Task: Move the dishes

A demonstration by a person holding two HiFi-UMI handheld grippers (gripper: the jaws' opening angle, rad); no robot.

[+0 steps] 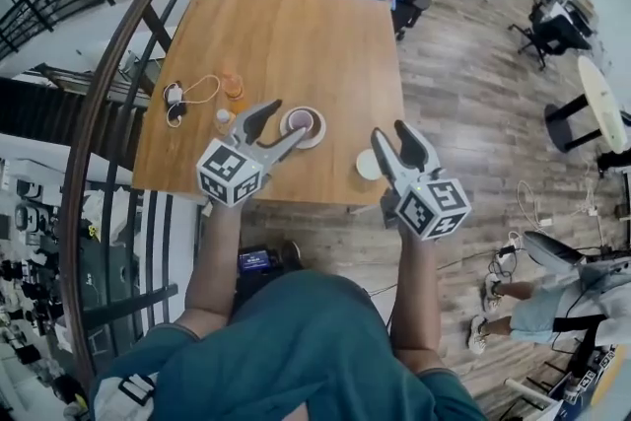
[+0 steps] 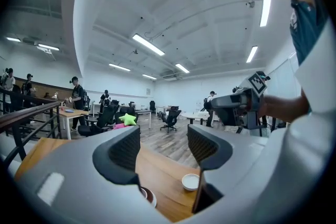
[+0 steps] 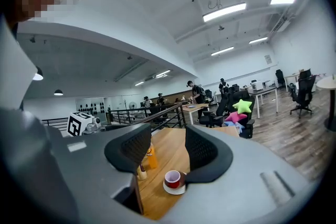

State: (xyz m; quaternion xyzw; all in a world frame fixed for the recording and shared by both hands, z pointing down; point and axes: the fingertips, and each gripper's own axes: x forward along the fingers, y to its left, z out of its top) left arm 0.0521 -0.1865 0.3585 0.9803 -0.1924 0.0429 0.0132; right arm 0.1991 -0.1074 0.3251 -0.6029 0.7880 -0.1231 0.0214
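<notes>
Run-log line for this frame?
left gripper: open, empty | right gripper: open, empty | cup on saucer, small bowl: untouched on table

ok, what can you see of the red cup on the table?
The red cup is small, pale inside and seemingly empty; no handle shows. It stands upright on a white saucer on the wooden table, near the table's front edge. In the head view one finger of the open left gripper overlaps the saucer's rim; whether it touches cannot be told.

A teal shirt [image 1: 296, 350]; grey left gripper [image 1: 289, 118] and right gripper [image 1: 388, 130] bear black-and-white marker cubes [image 1: 229, 173].
</notes>
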